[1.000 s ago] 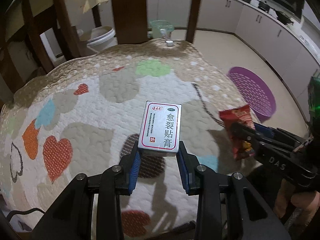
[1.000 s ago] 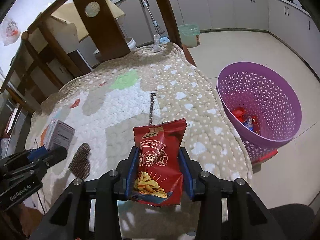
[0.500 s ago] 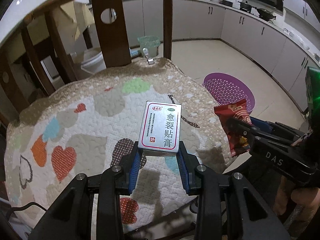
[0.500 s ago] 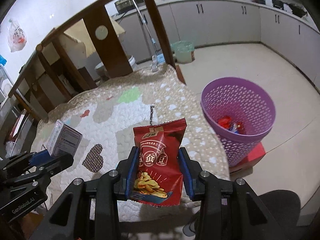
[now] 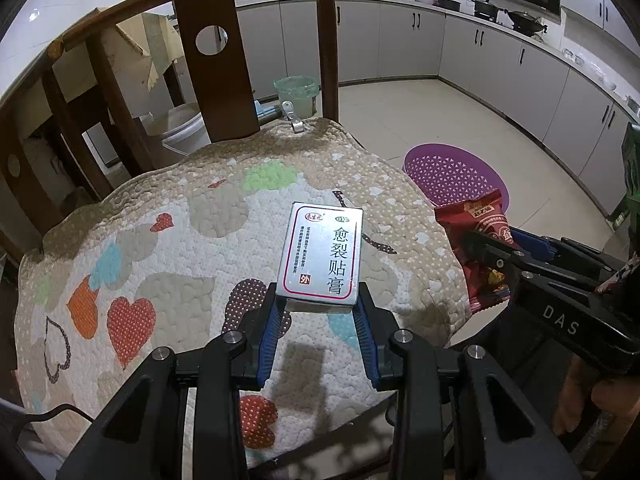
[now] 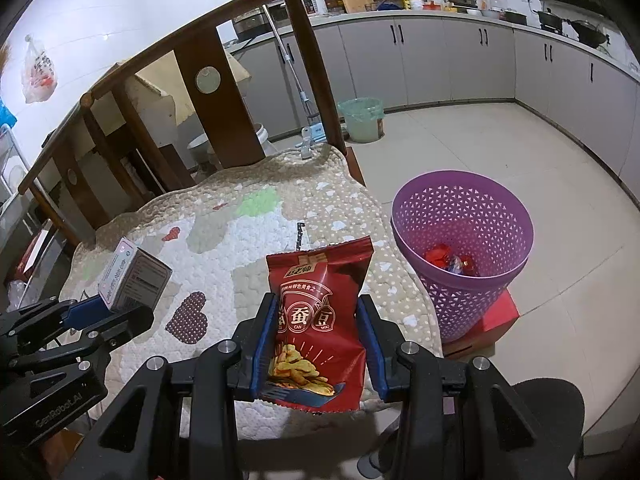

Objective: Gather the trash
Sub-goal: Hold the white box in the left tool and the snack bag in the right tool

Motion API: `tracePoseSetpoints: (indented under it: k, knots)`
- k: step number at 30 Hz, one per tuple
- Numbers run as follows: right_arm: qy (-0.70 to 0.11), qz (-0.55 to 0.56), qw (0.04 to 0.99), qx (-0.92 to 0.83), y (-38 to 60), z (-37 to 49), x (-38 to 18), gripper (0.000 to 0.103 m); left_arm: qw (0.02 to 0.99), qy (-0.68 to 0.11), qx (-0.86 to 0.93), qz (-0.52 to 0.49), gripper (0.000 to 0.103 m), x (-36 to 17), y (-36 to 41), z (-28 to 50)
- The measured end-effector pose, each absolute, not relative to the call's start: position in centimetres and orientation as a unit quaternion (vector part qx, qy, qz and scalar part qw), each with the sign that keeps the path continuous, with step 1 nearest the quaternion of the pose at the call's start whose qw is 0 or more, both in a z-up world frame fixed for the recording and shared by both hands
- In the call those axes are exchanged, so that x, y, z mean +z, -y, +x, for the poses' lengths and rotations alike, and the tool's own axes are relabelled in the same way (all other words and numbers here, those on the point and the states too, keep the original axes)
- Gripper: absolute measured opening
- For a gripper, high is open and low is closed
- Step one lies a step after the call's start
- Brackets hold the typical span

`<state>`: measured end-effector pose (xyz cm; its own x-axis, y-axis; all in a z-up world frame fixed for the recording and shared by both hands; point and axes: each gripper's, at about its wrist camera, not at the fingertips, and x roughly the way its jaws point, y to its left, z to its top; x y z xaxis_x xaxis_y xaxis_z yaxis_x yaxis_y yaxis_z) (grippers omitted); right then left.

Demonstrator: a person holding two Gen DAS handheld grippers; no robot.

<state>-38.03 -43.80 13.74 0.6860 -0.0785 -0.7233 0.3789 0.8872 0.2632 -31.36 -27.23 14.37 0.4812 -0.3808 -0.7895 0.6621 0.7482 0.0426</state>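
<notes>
- Currently both grippers are loaded and off the quilt (image 5: 168, 264).
- Left gripper (image 5: 318, 322): clenched on a silver box (image 5: 322, 258), red-bordered label face up, low centre of the left-wrist frame. Pads press the box's near end; the rest sticks out forward, clear of the quilt.
- Same box (image 6: 134, 278) shows at mid-left of the right-wrist frame, held at one end by the left gripper (image 6: 114, 312).
- Right gripper (image 6: 318, 338): clenched on a red snack bag (image 6: 320, 316), centre-bottom of its frame. Pads grip its two side edges; the top seal stands upright above them, the bottom hem hangs below.
- Bag (image 5: 478, 248) and right gripper (image 5: 494, 254) also appear at the right edge of the left-wrist frame.
- Purple bin (image 6: 464, 256): on the floor, right of the quilted seat, mid-right of the right-wrist frame. Red and mixed wrappers (image 6: 450, 260) already lie at its bottom, so part of the collecting looks done.
- Bin (image 5: 456, 176) sits beyond the bag in the left-wrist frame, well apart from the box.
- Quilt surface: no other loose trash visible in either view; a metal clip (image 5: 292, 118) sits at the far edge by the chair back (image 5: 218, 64).
- Judgement: pick-up of these two items is finished; left to do is carrying both over the bin and releasing. The bag is nearer the bin, so it likely goes first.
</notes>
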Motion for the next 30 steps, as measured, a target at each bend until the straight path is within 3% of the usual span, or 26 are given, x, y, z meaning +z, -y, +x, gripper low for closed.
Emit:
tracePoseSetpoints:
  k: [30]
  knots:
    - [-0.376,0.188,0.902,-0.094,42.2,-37.8,13.6,0.043,0.850,-0.425,-0.278,0.143,0.034,13.8,24.8,-29.9]
